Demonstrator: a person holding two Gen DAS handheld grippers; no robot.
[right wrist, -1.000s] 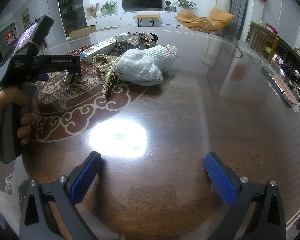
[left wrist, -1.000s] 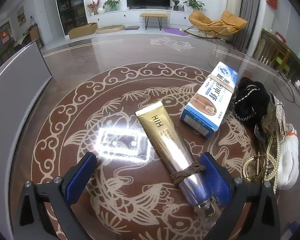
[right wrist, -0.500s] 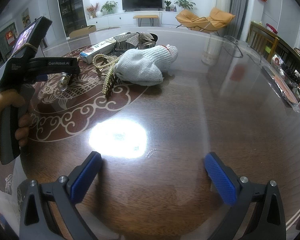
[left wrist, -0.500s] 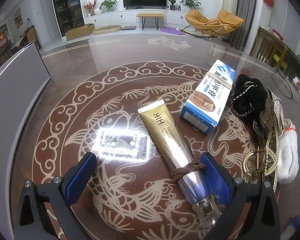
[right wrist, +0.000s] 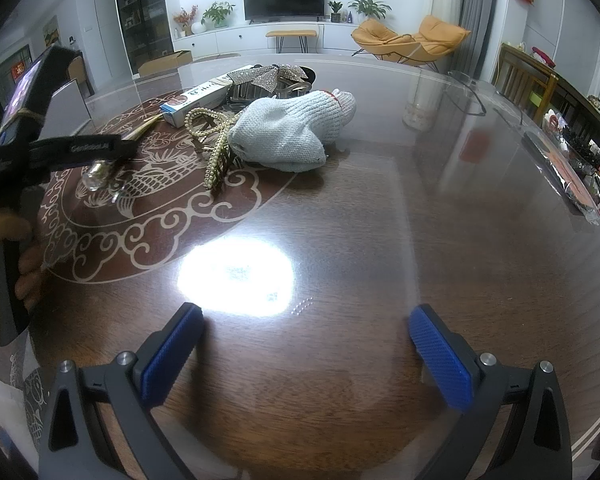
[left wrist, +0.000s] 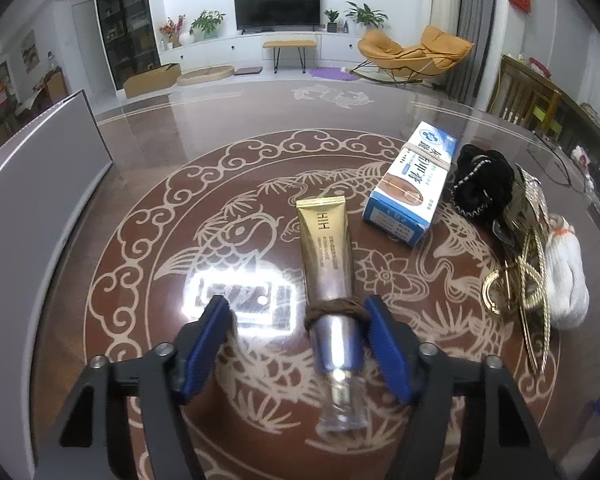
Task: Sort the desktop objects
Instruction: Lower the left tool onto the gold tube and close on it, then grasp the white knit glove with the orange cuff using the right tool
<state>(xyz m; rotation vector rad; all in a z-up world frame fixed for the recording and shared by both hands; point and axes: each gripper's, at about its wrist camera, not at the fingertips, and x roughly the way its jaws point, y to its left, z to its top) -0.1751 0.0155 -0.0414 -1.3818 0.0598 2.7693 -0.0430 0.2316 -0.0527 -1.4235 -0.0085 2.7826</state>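
My left tool (left wrist: 298,320) is closing around the gold tube (left wrist: 329,276), which lies on the table (left wrist: 148,168) between its pads, not squeezed yet. My right tool (right wrist: 306,344) stays spread wide over bare table, the glove (right wrist: 288,136) far ahead.

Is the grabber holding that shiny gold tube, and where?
Not yet. The left gripper's jaws are closing around the gold and silver squeeze tube near its clear cap, with a gap still showing. The right gripper holds nothing.
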